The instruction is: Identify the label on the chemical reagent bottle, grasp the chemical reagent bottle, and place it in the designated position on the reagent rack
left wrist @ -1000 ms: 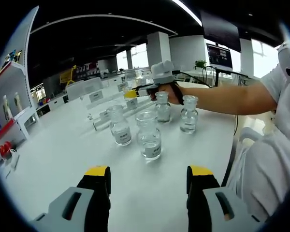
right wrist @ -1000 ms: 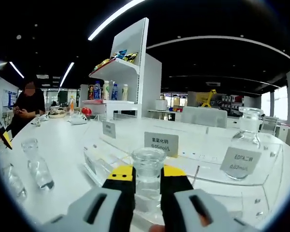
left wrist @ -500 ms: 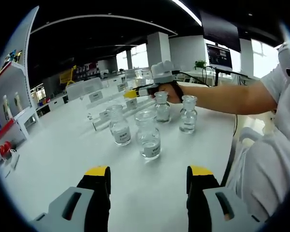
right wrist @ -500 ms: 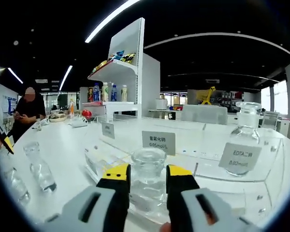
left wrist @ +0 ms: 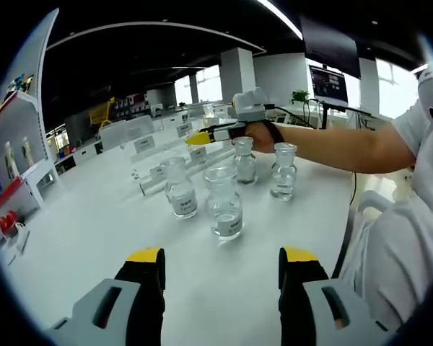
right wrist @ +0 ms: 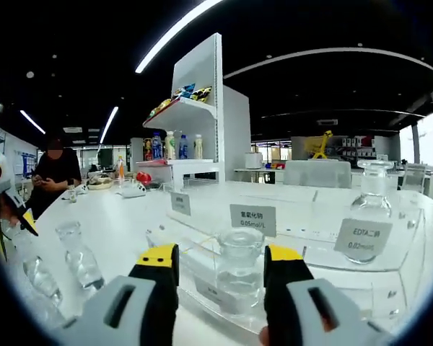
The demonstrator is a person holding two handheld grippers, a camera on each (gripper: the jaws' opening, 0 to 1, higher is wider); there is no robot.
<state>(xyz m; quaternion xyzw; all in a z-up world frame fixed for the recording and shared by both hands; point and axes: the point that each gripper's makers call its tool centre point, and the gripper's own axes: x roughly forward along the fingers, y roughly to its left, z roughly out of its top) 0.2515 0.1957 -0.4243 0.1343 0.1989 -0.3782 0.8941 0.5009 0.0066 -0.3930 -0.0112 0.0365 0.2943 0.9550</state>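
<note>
Since a second ago the right gripper [right wrist: 221,261] has let go: its fingers [right wrist: 157,258], then clamped on the reagent bottle [right wrist: 239,270], now stand wide on either side of it, apart from the glass. The bottle stands upright in the clear reagent rack [right wrist: 325,277] on the white table [right wrist: 123,223], below the middle label card [right wrist: 252,218]. A second bottle [right wrist: 369,209] stands further right in the rack behind its EDTA card. In the left gripper view the left gripper [left wrist: 221,268] hangs above the table with fingers spread wide, holding nothing, and four bottles [left wrist: 224,202] stand ahead of it.
</note>
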